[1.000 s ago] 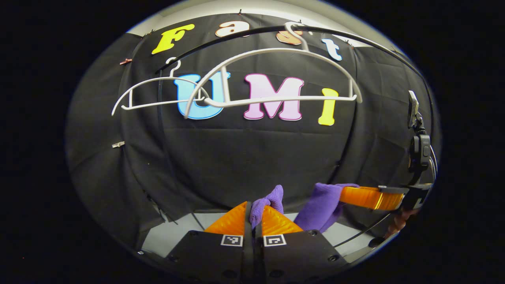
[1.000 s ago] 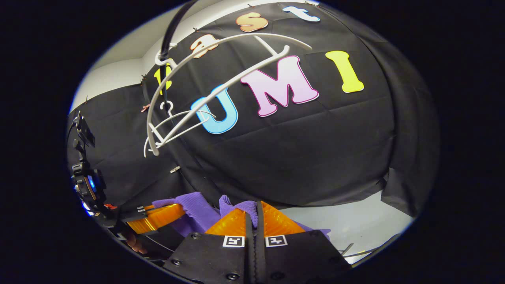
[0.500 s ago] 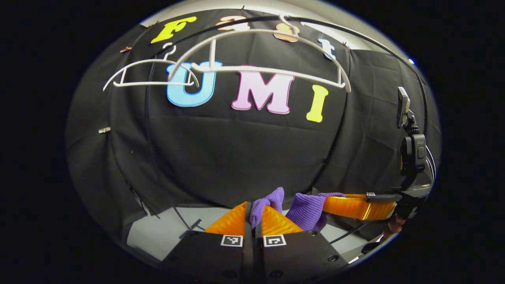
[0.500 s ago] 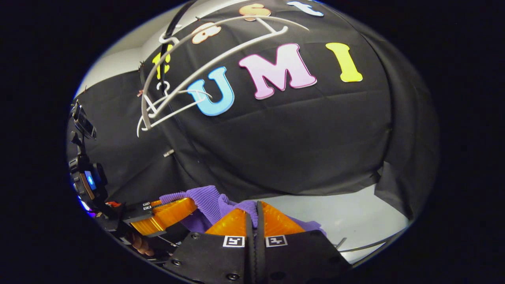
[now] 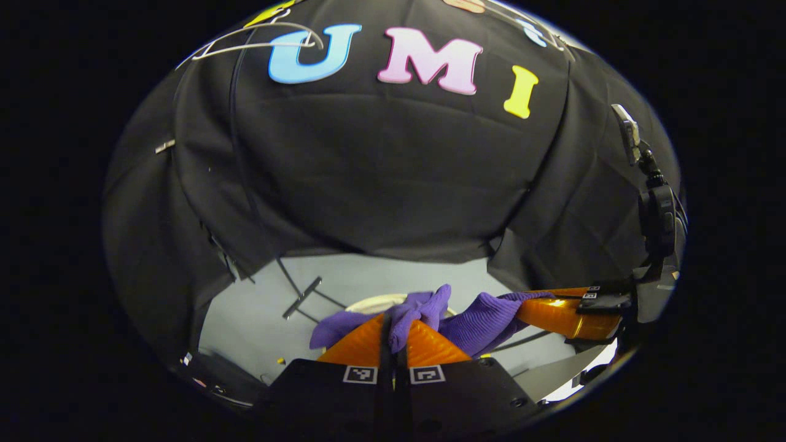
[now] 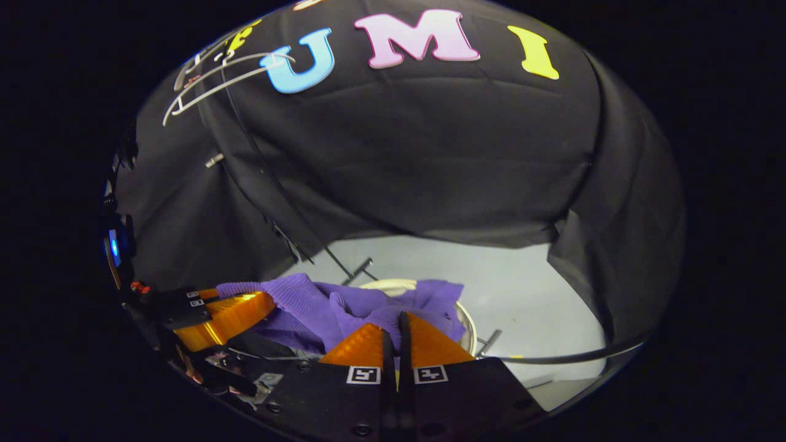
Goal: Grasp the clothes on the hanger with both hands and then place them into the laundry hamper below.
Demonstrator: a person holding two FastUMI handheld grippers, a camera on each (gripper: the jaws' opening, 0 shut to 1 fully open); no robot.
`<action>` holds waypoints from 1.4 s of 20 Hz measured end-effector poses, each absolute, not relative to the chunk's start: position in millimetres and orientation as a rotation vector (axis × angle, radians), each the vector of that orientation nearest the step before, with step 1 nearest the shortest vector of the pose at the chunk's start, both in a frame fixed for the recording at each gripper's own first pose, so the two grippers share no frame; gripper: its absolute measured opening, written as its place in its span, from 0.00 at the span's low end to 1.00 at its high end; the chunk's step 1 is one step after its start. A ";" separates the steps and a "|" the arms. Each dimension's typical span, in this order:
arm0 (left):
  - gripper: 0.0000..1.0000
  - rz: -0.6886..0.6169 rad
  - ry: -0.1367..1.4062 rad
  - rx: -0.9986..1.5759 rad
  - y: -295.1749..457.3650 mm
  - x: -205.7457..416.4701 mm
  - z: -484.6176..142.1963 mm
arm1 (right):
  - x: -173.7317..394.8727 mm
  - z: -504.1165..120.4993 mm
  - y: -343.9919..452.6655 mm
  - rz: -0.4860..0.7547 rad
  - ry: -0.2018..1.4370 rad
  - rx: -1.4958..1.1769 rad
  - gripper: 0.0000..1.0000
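Clenched on the purple garment [image 6: 319, 304], both my grippers [image 5: 394, 326] [image 6: 396, 344] have dropped it from the hangers [image 6: 215, 73] toward the hamper [image 6: 470, 328].

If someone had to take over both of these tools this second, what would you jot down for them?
Left tool: shut on the purple garment.
Right tool: shut on the purple garment too; the cloth spans between the two tools.
White hangers: bare, high on the booth wall, above both tools.
Hamper rim: pale ring just below the garment, over the grey floor.
Done: garment off the hanger and low over the hamper.
Left: lower it inside the rim, then open both tools.
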State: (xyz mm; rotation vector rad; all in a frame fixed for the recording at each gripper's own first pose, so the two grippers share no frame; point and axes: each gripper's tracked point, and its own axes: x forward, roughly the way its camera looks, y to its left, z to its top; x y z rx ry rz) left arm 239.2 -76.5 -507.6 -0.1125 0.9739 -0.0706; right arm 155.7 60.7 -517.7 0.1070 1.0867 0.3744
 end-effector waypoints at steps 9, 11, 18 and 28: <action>0.51 -0.020 1.276 -0.072 -76.0 173.8 -571.3 | 102.0 -582.2 44.7 0.318 1.312 0.041 0.62; 0.93 -0.016 1.290 -0.084 -73.9 168.5 -569.7 | 101.4 -586.6 33.2 0.271 1.329 0.022 0.81; 0.95 -0.023 1.205 -0.097 -71.4 183.2 -548.7 | 116.8 -560.7 21.6 0.200 1.266 0.027 0.92; 0.95 -0.038 0.762 -0.075 -49.0 217.0 -357.3 | 179.6 -372.6 20.5 0.116 0.812 0.095 0.94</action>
